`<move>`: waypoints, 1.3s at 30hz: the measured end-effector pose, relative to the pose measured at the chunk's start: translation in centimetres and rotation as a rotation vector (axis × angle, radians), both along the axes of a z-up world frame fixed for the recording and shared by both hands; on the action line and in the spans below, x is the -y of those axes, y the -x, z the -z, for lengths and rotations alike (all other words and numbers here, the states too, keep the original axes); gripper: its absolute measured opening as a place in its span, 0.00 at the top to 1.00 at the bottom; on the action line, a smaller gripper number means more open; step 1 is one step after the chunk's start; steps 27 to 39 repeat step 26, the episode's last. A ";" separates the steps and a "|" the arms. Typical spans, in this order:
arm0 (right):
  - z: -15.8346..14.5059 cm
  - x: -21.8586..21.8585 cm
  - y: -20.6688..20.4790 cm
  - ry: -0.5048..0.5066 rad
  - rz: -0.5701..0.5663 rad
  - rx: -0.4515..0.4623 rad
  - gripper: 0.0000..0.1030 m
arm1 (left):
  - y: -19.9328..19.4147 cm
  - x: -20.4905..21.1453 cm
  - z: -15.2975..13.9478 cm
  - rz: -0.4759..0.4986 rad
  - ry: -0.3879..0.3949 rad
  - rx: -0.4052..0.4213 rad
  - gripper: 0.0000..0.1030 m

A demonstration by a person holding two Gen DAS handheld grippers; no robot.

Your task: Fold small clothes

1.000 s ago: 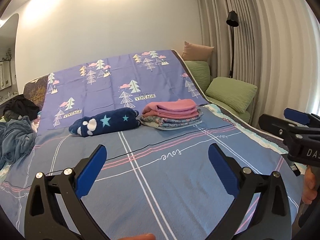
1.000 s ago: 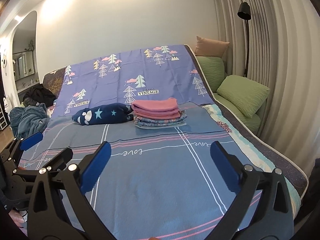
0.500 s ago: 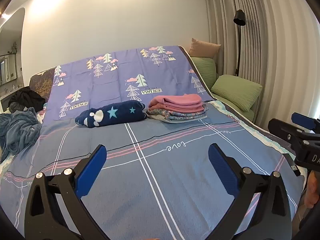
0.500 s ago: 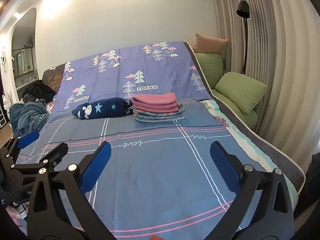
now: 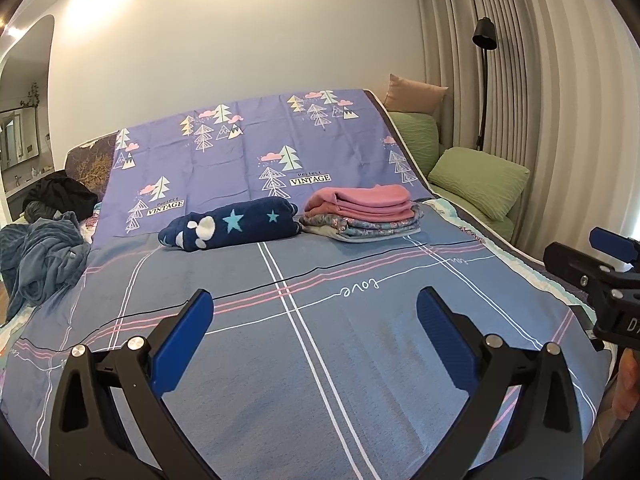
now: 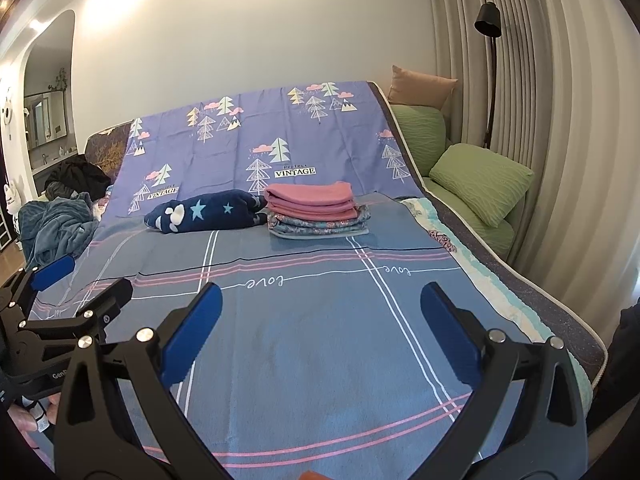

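- Since a second ago both our grippers have tilted up a little: the bed (image 5: 360, 360) sits lower in each view and more of the wall shows; the clothes have not moved
- At far left we see a rumpled blue-grey heap (image 5: 44, 256) at the bed's edge, with something dark (image 5: 60, 198) behind it, too crumpled to name
- Our left gripper (image 5: 314, 316) is spread wide, empty, above the striped sheet
- Near the raised end of the bed lies the navy star-print bundle (image 5: 232, 228), rolled up
- Just to its right, perhaps touching, stands the folded stack (image 5: 364, 212), pink pieces on top of floral ones
- Our right gripper (image 6: 320, 308) is likewise wide apart, holding nothing, above bare sheet
- Farthest right lie green pillows (image 6: 480, 180) and a black floor lamp (image 6: 490, 24) by the curtain
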State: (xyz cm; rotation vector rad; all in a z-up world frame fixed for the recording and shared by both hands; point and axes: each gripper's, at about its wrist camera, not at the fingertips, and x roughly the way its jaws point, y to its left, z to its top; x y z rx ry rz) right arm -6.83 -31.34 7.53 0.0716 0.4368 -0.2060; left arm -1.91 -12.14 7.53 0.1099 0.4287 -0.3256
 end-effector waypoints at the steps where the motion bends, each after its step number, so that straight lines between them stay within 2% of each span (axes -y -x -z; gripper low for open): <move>1: 0.0 0.0 -0.1 0.000 0.000 -0.002 0.02 | 0.1 0.0 0.0 0.001 0.000 0.001 0.01; 39: 0.9 -0.2 -0.2 -0.003 -0.001 -0.028 0.02 | 0.4 0.3 0.6 0.015 -0.028 -0.003 0.01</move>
